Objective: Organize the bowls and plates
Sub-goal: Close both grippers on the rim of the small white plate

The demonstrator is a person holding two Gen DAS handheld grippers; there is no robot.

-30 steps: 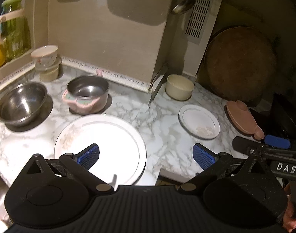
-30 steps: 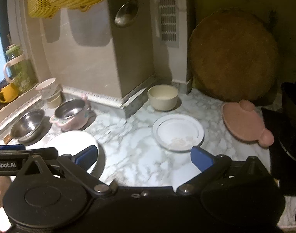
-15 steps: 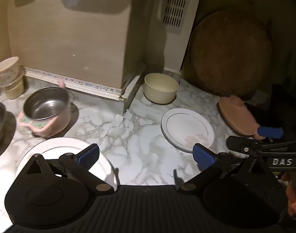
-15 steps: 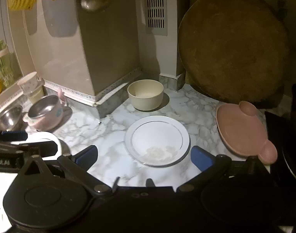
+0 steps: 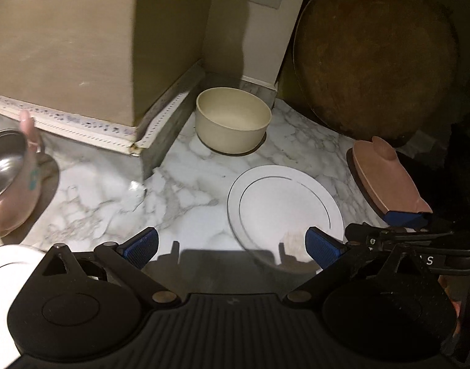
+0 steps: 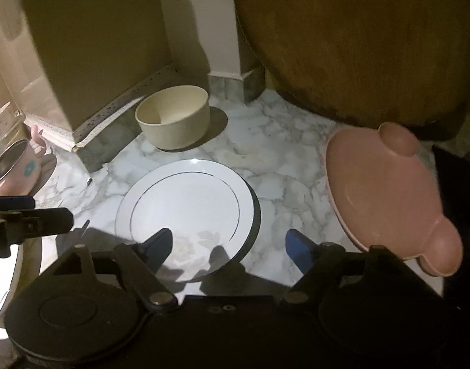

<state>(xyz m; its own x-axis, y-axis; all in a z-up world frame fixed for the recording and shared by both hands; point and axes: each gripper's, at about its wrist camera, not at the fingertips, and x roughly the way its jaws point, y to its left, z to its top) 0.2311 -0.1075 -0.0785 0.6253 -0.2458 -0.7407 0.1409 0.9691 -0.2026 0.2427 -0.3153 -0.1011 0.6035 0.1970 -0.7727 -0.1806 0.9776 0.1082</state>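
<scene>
A small white plate (image 5: 284, 203) (image 6: 185, 209) lies on the marble counter. My right gripper (image 6: 230, 246) is open, low over the plate's near edge, left finger above the plate, right finger off its right rim. My left gripper (image 5: 231, 247) is open, just left of the plate. A cream bowl (image 5: 233, 124) (image 6: 173, 117) stands behind the plate. A pink eared plate (image 5: 385, 175) (image 6: 385, 196) lies to the right. A pink bowl with steel liner (image 5: 10, 178) (image 6: 14, 169) sits at left. A large white plate (image 5: 4, 276) shows at the bottom left.
A big round wooden board (image 5: 376, 55) (image 6: 358, 40) leans on the back wall. A beige wall column (image 5: 62, 40) juts onto the counter at left. A patterned cup (image 6: 4, 120) stands far left. Dark items sit at the right edge.
Both grippers moved right and forward toward the small white plate, which now sits close under them. The large plate and steel bowls slid out to the left of view.
</scene>
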